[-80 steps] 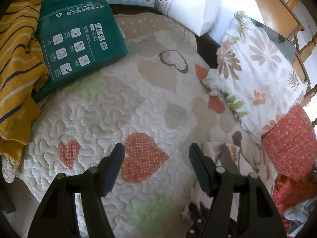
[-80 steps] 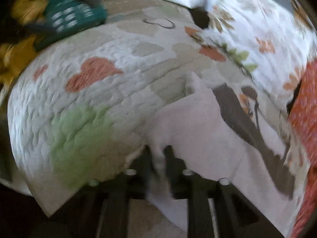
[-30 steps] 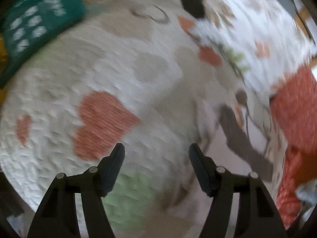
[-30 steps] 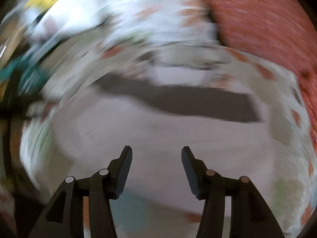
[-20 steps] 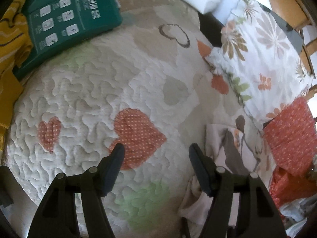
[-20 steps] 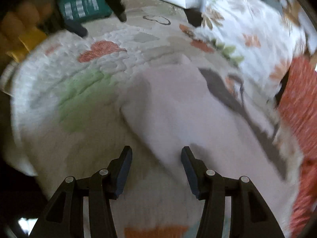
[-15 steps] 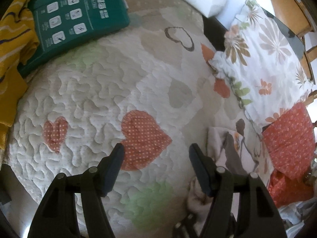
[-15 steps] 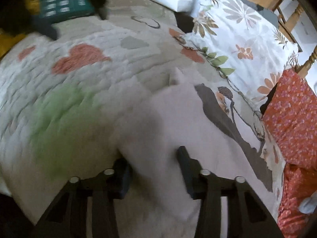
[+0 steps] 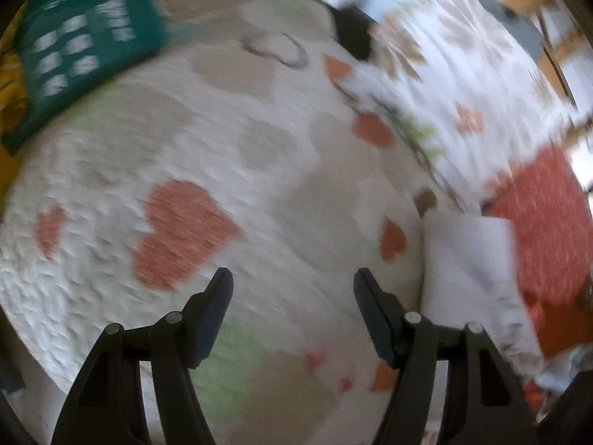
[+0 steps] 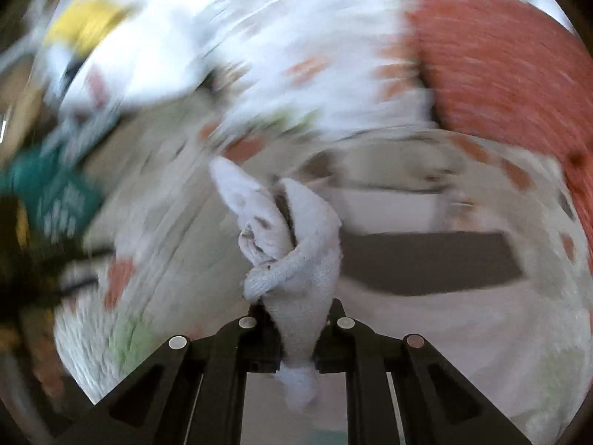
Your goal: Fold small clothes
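A small white garment with a dark grey band lies on the heart-patterned quilt [image 9: 259, 170]. My right gripper [image 10: 296, 319] is shut on a bunched corner of the white garment [image 10: 296, 244] and holds it lifted above the rest of the cloth [image 10: 426, 259]. In the left wrist view the garment [image 9: 467, 259] shows as a folded white patch at the right. My left gripper [image 9: 292, 296] is open and empty above the quilt, left of the garment. Both views are motion-blurred.
A green package [image 9: 81, 55] and yellow striped cloth [image 9: 7, 70] lie at the far left. A floral pillow [image 9: 463, 85] and an orange dotted cloth [image 9: 548, 230] lie at the right. A wooden chair [image 9: 556, 44] stands behind.
My right gripper has closed on the garment's corner and lifted it, swinging right. My left gripper has shifted over the quilt and stays open.
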Available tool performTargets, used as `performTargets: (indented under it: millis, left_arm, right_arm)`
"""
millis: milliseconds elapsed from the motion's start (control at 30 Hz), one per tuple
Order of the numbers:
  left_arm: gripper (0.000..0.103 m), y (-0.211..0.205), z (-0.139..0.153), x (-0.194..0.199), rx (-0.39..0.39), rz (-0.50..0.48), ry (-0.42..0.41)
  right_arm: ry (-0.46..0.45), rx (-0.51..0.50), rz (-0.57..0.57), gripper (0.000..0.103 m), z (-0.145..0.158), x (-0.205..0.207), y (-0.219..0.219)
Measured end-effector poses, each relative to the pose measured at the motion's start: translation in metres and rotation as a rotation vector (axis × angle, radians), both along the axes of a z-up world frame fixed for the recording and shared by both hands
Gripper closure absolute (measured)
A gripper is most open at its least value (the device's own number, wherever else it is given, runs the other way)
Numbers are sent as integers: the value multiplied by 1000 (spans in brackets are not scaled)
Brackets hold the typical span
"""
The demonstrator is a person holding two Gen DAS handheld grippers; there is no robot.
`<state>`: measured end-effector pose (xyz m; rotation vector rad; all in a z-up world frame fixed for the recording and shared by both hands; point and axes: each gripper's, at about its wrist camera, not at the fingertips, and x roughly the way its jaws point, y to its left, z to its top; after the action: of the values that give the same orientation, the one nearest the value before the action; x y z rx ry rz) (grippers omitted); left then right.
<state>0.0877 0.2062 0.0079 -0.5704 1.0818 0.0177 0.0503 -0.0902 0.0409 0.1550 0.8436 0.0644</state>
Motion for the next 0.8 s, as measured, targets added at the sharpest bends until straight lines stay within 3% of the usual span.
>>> performTargets:
  millis: [67,133,233,333,367,433,633,800]
  left_arm:
    - [36,-30,-3,1,4,-71,11]
    - [36,-65,-6,2,13,-154,20]
    - [36,-113,-9,0,20,-256,31]
    - [36,-159,-14,-6,48,-351,33]
    - [36,-172,-16,-9,61,-381,35]
    - [36,-189,-21,-13,76,-428,41]
    - [35,-230,-34,-17,79,-532,40]
    - [29,-248,-44,-6,35,-538,5]
  right_arm:
    - [-5,88,-129,92,2,-21,-71]
    - [21,155,-247,92,-15,-47,-132]
    - [121,187,-349,91,-56,-77,-182]
    - [210,313,-397,83,-102,-100,-218]
    - [206,335,-407,75,-104,-104,-224]
    - [186,338,-405,70,-95,-110,-230]
    - [99,167,-362,49,-51,-114,-245]
    - [146,207,-323,40,-64,-69,-269]
